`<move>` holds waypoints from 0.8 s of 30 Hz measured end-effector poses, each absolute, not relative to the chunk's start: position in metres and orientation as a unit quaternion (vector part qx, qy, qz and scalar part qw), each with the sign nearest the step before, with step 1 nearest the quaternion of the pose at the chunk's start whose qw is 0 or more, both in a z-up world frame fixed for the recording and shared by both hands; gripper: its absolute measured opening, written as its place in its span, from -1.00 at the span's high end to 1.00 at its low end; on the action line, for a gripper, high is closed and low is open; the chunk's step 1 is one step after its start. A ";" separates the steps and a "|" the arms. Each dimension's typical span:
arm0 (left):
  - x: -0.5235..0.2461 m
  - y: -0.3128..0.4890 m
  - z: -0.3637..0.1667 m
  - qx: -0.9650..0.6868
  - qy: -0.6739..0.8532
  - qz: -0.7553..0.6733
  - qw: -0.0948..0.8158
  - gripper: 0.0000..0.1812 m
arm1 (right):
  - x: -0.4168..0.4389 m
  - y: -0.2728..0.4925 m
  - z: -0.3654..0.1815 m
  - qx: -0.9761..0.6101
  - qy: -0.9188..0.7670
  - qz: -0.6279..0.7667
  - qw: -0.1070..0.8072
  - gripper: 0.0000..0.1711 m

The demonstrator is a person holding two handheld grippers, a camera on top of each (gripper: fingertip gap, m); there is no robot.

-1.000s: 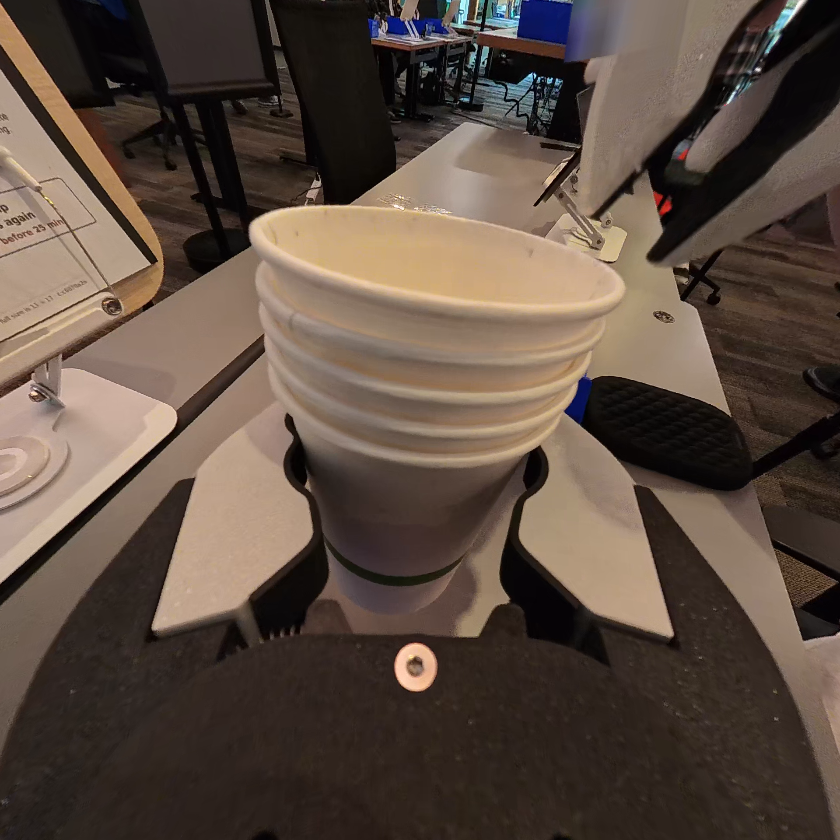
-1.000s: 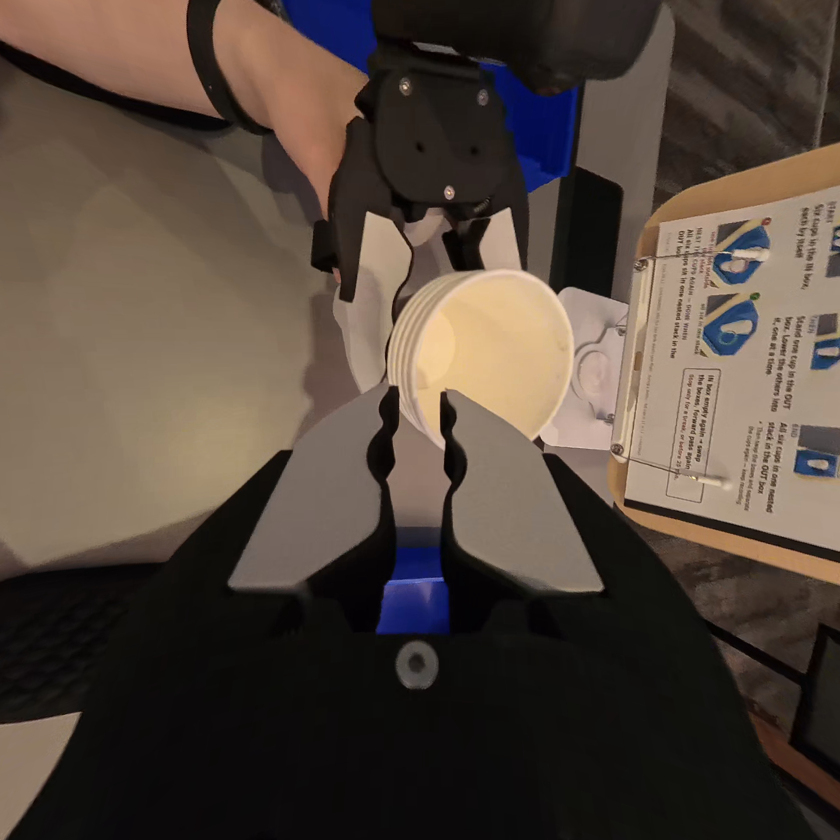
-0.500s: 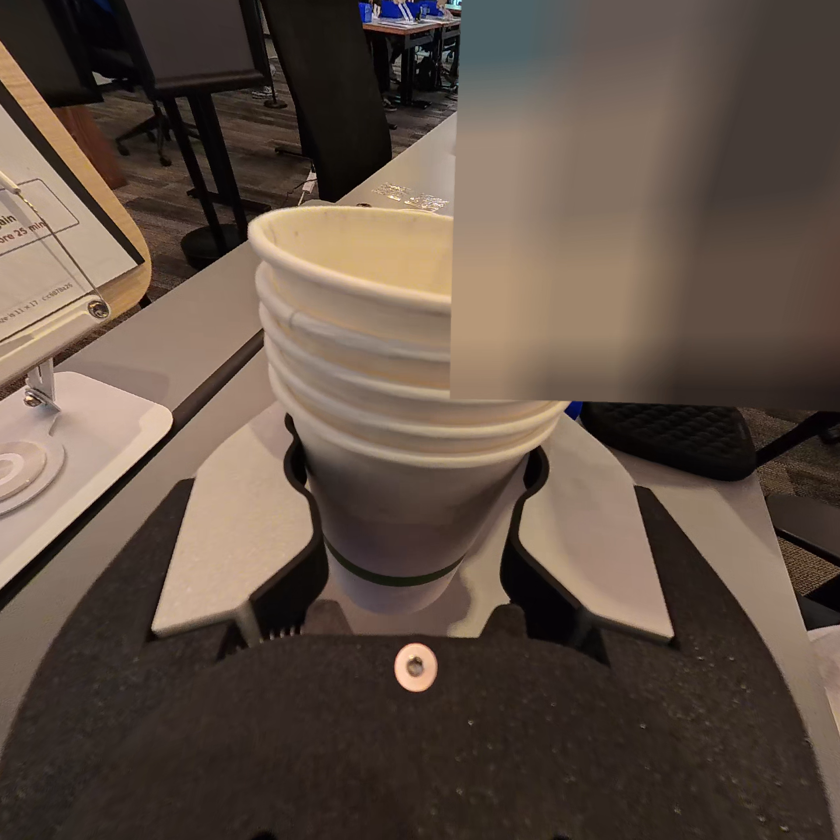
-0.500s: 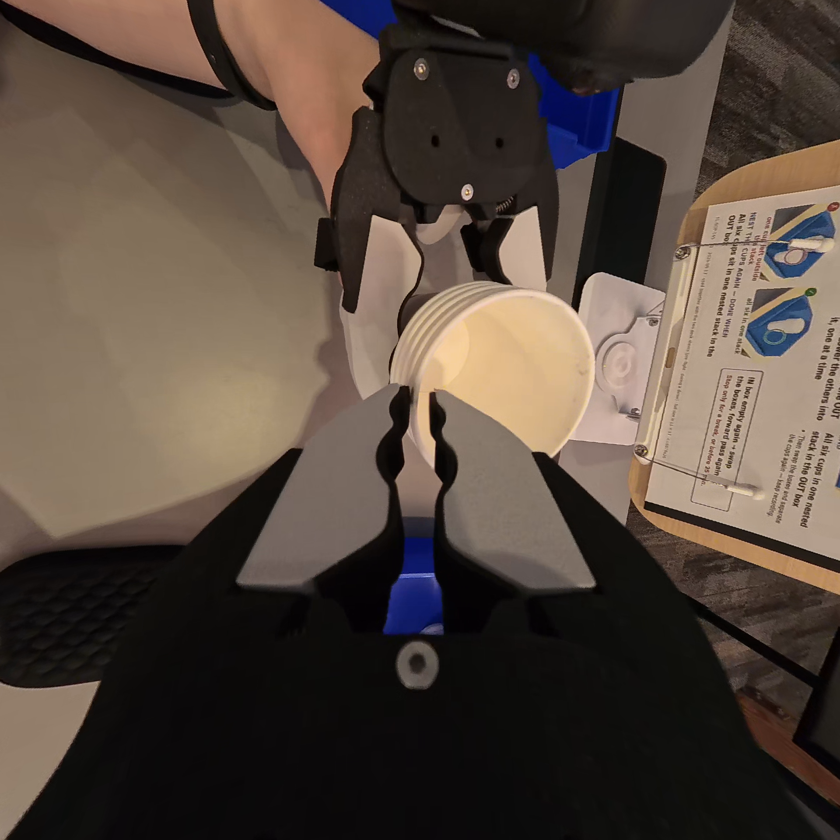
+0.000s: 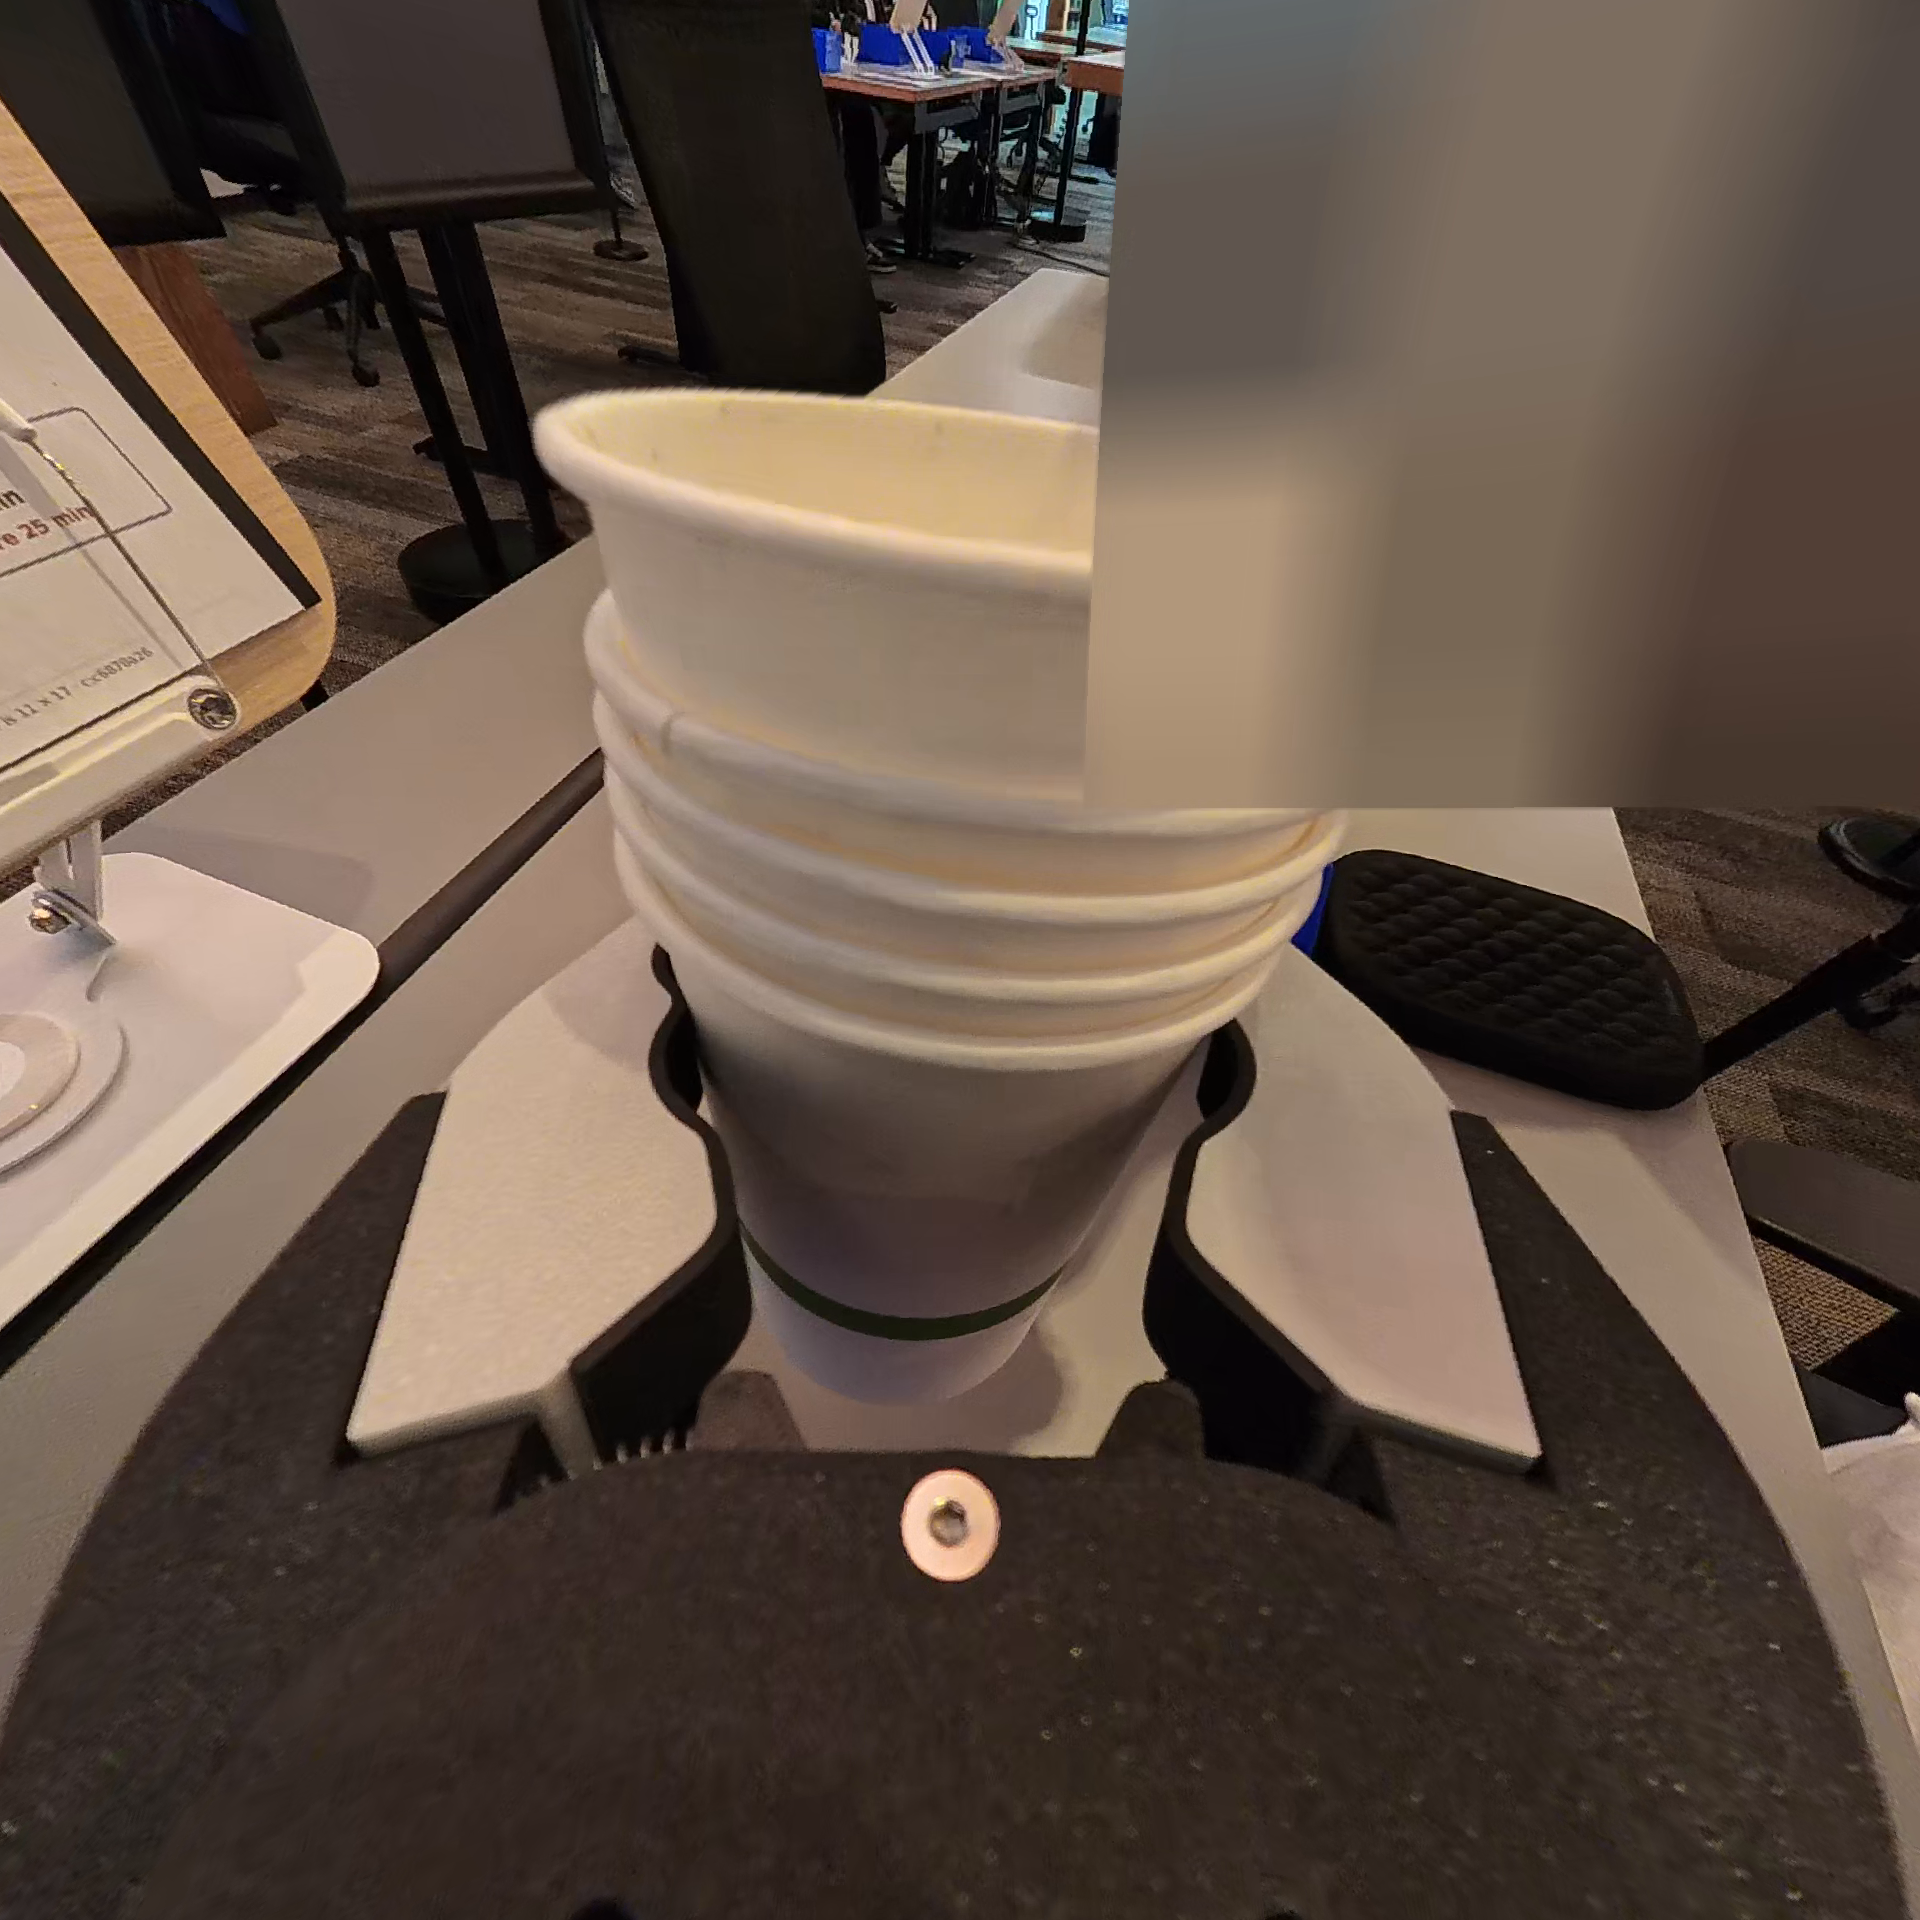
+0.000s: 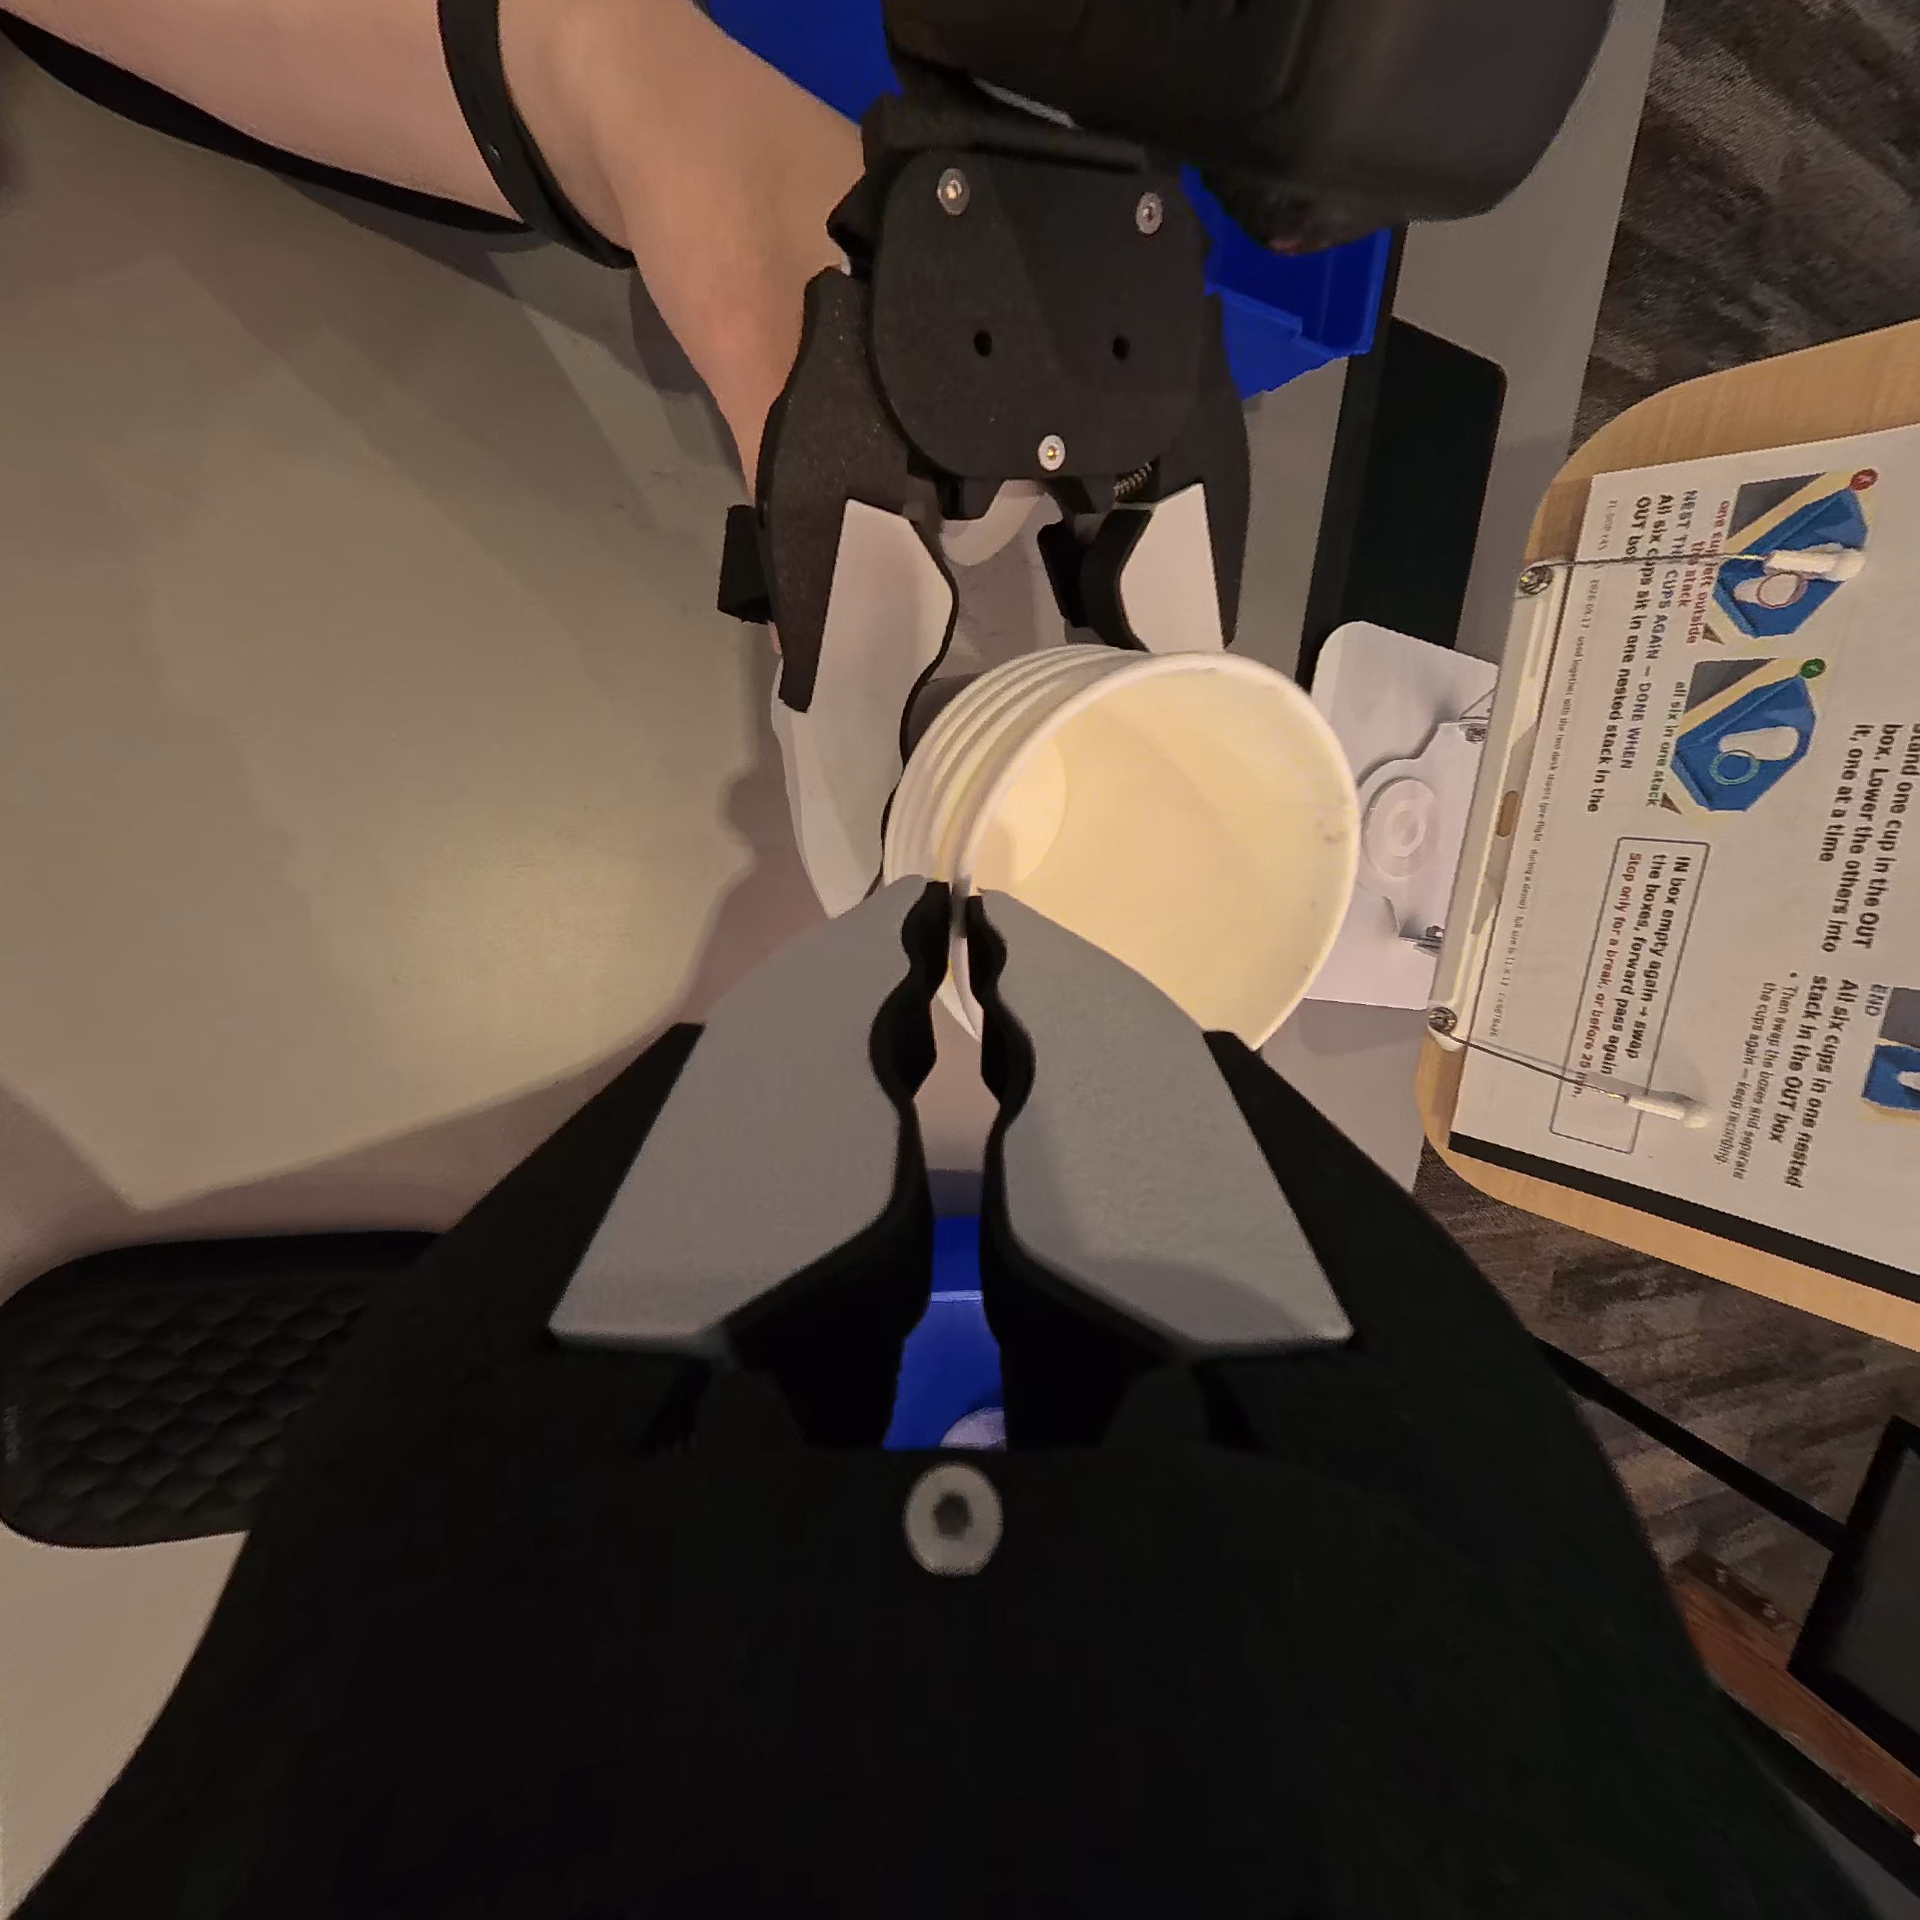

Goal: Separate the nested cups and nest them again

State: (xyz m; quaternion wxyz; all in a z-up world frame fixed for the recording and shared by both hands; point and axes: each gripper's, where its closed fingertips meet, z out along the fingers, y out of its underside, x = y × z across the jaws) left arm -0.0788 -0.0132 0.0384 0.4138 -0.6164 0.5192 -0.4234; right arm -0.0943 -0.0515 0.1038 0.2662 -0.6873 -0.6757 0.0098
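Note:
A stack of several nested white paper cups (image 5: 935,904) stands upright between my left gripper's (image 5: 951,1049) fingers, which are shut on the lowest cup's wall above its green band. The top cup (image 5: 821,582) sits raised out of the stack. In the right wrist view the stack (image 6: 940,769) points toward the camera, and my right gripper (image 6: 961,909) is shut on the near rim of the top cup (image 6: 1153,842). The left gripper also shows in the right wrist view (image 6: 1039,644), behind the stack, held by a person's hand (image 6: 686,229).
A grey table (image 6: 364,727) lies under the cups. A blue bin (image 6: 1288,301) sits behind the left gripper, another blue bin (image 6: 940,1320) below my right gripper. An instruction sheet on a wooden board (image 6: 1704,894) with a white stand (image 5: 156,997) is beside. A black pad (image 5: 1507,977) lies on the table.
My right gripper closed from a narrow gap onto the top cup's rim. The top cup has risen out of the stack. The left gripper kept its hold.

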 end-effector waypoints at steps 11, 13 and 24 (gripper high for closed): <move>-0.079 -0.006 0.031 -0.625 0.516 -0.419 0.410 -0.06 | -0.087 -0.043 0.153 -0.683 -0.657 -0.001 0.320 0.97; -0.080 -0.003 0.028 -0.628 0.514 -0.420 0.407 -0.05 | -0.081 -0.039 0.168 -0.684 -0.647 -0.006 0.336 0.97; -0.087 0.014 0.018 -0.648 0.495 -0.421 0.398 -0.05 | 0.017 -0.020 0.209 -0.749 -0.530 -0.062 0.393 0.96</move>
